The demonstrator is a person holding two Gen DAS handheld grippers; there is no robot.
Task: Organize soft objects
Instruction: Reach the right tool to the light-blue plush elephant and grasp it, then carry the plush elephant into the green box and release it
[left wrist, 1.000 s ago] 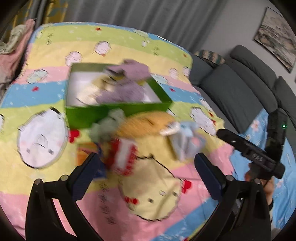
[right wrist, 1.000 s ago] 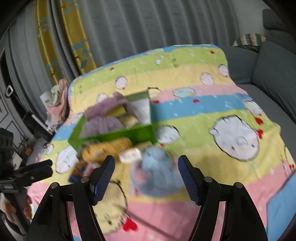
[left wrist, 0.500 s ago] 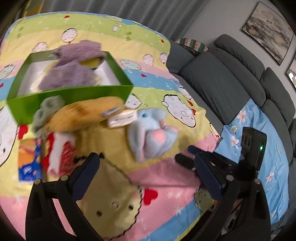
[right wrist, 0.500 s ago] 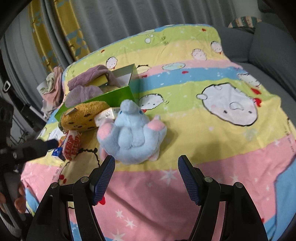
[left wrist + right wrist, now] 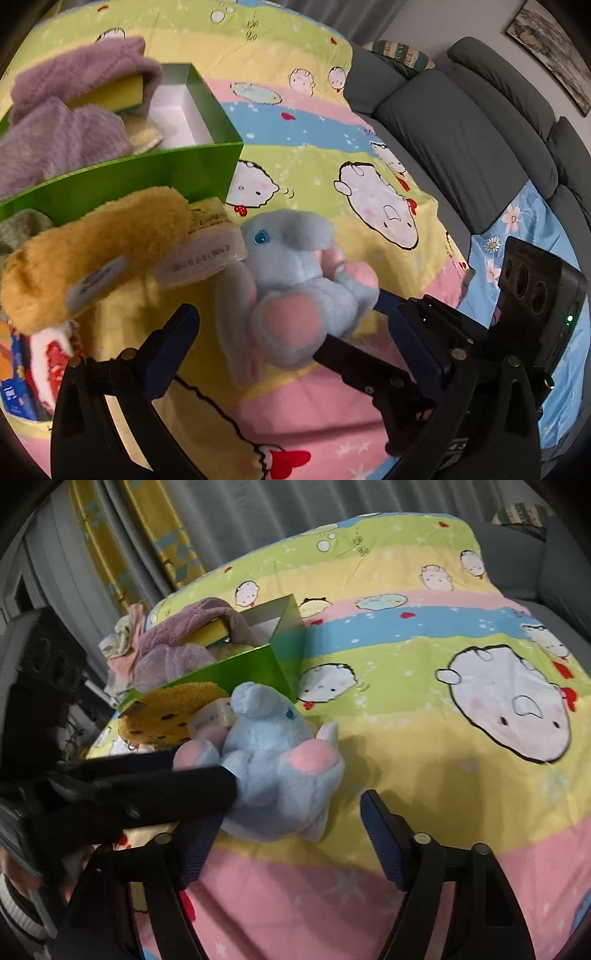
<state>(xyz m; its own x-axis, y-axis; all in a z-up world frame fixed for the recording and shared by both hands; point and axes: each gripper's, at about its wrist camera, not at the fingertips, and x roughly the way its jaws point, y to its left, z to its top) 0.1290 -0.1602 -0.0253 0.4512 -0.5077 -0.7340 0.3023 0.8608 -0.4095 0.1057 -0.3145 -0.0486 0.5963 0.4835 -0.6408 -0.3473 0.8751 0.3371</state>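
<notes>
A blue plush elephant (image 5: 291, 280) lies on a cartoon-print blanket (image 5: 424, 709), just beside a green box (image 5: 122, 181) holding purple cloths. Both the left gripper (image 5: 291, 343) and the right gripper (image 5: 288, 834) have their jaws wide apart around it, the right's just opening, gripping nothing

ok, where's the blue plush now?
Both views: blue plush lies on the striped bedspread, right of the yellow plush, in front of the green box.

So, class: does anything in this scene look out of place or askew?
Yes. The purple cloth spills over the green box rim rather than lying inside, and the blue plush lies toppled on the blanket outside it.
</notes>
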